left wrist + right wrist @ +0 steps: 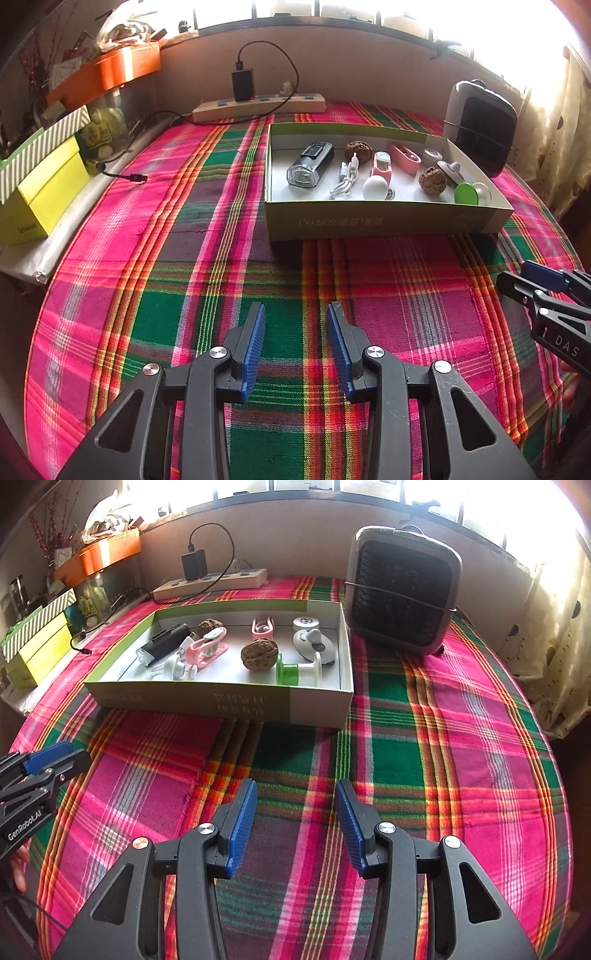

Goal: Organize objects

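Note:
A shallow green-and-white cardboard box (388, 223) (221, 701) lies on the plaid cloth. Inside it are a black bike light (310, 164) (162, 642), a white cable (345, 179), two walnuts (432, 180) (259, 654), pink clips (382, 168) (207, 648), a white bulb (375, 187), white discs (314, 642) and a green-and-white spool (466, 194) (295, 670). My left gripper (296, 314) is open and empty over the cloth, in front of the box. My right gripper (296, 790) is open and empty too, also short of the box.
A grey desk fan (402, 587) (480, 127) stands right of the box. A power strip (258, 105) with a black charger sits at the back wall. Yellow and striped boxes (40, 184) line the left ledge. A loose cable end (135, 178) lies on the cloth.

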A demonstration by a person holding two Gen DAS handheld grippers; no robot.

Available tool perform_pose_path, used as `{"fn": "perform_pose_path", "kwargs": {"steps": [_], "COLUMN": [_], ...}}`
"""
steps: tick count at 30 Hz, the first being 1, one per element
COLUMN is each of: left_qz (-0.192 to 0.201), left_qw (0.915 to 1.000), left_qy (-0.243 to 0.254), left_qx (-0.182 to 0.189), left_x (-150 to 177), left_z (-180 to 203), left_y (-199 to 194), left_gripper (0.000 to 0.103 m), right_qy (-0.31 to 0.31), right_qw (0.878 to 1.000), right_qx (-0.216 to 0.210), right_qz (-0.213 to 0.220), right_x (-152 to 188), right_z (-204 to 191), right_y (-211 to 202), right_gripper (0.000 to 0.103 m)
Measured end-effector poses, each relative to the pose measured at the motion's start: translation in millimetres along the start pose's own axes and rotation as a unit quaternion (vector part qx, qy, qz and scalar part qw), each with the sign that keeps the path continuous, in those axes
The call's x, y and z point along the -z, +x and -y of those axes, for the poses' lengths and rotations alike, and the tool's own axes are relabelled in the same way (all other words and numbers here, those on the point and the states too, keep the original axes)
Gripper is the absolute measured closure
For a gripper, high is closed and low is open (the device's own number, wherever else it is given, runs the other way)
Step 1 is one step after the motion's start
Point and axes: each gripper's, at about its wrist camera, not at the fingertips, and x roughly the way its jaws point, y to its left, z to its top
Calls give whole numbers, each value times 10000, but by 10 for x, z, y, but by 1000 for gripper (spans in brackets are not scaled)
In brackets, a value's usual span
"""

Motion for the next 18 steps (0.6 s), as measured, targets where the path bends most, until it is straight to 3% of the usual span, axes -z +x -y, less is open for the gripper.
{"fn": "perform_pose_path", "kwargs": {"steps": [3, 18], "left_qz": [3, 4], "left_qw": [10000, 10000], "left_qy": [-54, -40], "left_qx": [38, 22], "left_x": [5, 13], "left_z": [-4, 0], "left_y": [-1, 0], "left_gripper": [71, 70], "right_qy": [58, 69], "right_qw": [10000, 10000], "right_qx": [49, 49], "right_qz": [-24, -34], "right_x": [32, 69], "right_z": [11, 6], "right_y": [-4, -27], "right_gripper": [43, 42]}}
